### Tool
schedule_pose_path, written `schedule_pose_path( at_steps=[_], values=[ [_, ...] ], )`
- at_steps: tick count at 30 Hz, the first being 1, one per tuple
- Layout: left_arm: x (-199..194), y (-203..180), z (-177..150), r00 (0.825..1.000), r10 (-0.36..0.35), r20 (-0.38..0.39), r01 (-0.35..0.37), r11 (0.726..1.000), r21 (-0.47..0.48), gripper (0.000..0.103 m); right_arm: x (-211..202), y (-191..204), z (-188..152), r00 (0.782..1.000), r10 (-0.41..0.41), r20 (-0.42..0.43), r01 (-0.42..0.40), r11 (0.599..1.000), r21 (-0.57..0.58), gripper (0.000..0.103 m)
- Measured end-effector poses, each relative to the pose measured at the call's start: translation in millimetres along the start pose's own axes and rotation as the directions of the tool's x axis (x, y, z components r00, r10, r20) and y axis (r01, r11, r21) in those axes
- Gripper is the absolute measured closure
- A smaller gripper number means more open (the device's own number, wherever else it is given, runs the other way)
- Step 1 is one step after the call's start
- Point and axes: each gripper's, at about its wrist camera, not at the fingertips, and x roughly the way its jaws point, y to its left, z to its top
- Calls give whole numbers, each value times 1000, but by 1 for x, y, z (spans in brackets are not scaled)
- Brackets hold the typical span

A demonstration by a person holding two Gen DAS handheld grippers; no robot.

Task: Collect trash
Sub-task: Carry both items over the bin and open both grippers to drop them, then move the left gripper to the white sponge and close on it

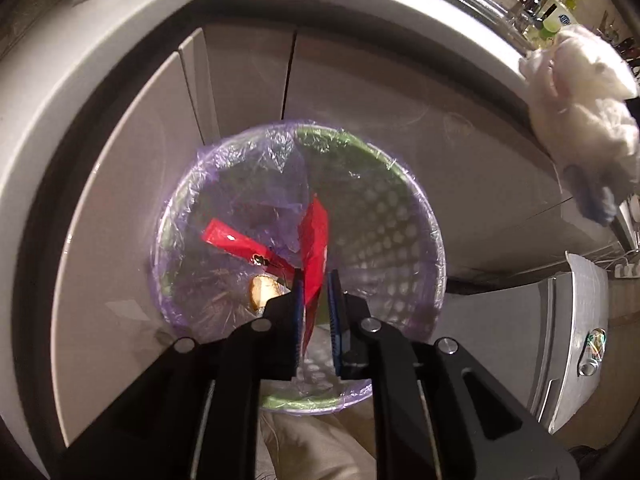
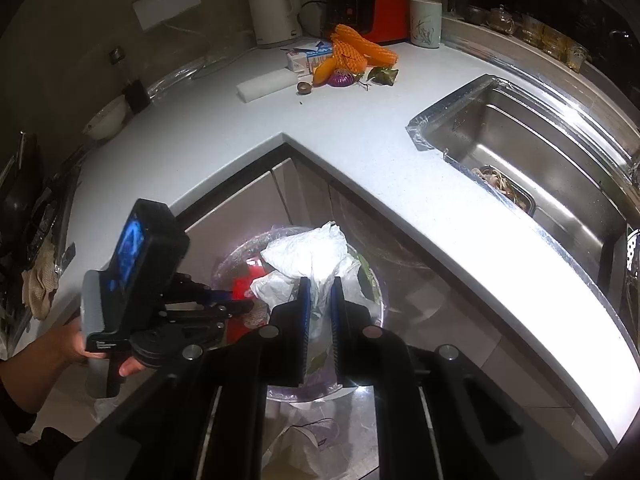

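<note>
The left tool pinches a red wrapper over the lined bin below the desk. The right tool pinches crumpled white paper above the same bin, by the cupboard corner.

Dim, glaring countertop (fisheye-warped edges).

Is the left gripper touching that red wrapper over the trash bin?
Touching. The left wrist view shows the red wrapper pinched between the left gripper fingers, hanging over the bin.
</note>
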Motion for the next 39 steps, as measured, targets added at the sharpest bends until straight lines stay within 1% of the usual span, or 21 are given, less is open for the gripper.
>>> schedule_pose_path(
  at_steps=[1,2,3,4,5,7,10,12,13,15,17,21,28,30,31,32,34,35,37,39],
  values=[
    [4,0,0,1000,8,-1,-8,1000,-1,66,0,0,0,1000,-1,-1,1,1000,2,92],
    [5,0,-1,1000,22,9,-22,1000,0,51,-1,-1,-1,1000,-3,-1,3,1000,2,92],
    [6,-1,-1,999,39,18,-39,999,0,46,-1,-1,-2,1000,-4,0,4,1000,2,92],
    [6,-2,0,999,40,21,-41,999,4,45,-1,-1,-3,1000,-4,-1,4,1000,2,92],
    [6,-2,2,1000,16,10,-16,1000,5,45,-2,-1,-3,1000,-4,-1,4,1000,1,92],
    [4,-2,5,1000,17,13,-17,1000,-2,43,-1,-1,-3,1000,-4,-4,4,1000,1,92],
    [-12,-3,9,999,25,41,-25,1000,-6,32,1,-2,-5,1000,-3,-9,3,1000,-4,92],
    [-32,-4,10,996,35,81,-35,999,-8,25,5,-3,-5,1000,-2,-13,2,1000,-6,91],
    [-44,-3,12,994,43,101,-42,999,-10,23,7,-3,-5,1000,-1,-15,1,1000,-8,89],
    [-66,-2,14,987,61,146,-58,998,-21,16,16,-4,-7,1000,13,-27,-13,1000,-8,89],
    [-87,1,15,979,79,188,-74,997,-36,12,29,-3,-10,999,26,-44,-27,1000,-9,89],
    [-121,7,14,962,131,240,-121,991,-59,9,62,3,-19,993,68,-93,-70,997,-14,88],
    [-147,23,20,947,181,265,-154,981,-122,8,124,17,-28,976,103,-193,-114,992,-47,88],
    [-150,27,20,945,193,265,-162,978,-134,8,139,21,-29,971,91,-220,-106,993,-58,79],
    [-152,29,21,943,201,264,-168,975,-143,8,146,22,-30,968,81,-236,-98,993,-61,61],
    [-154,32,21,942,206,265,-171,974,-149,8,151,24,-30,967,63,-246,-81,995,-63,40],
    [-156,37,24,939,218,266,-180,971,-159,8,157,26,-28,966,39,-256,-60,996,-72,26],
    [-157,39,25,938,221,267,-182,970,-163,8,159,27,-27,963,42,-265,-63,995,-73,20],
    [-160,44,30,934,232,273,-190,967,-170,8,159,27,-23,961,45,-274,-68,995,-73,13],
    [-161,50,36,930,238,278,-195,965,-175,8,156,29,-17,963,45,-264,-68,995,-78,11]
  ],
)
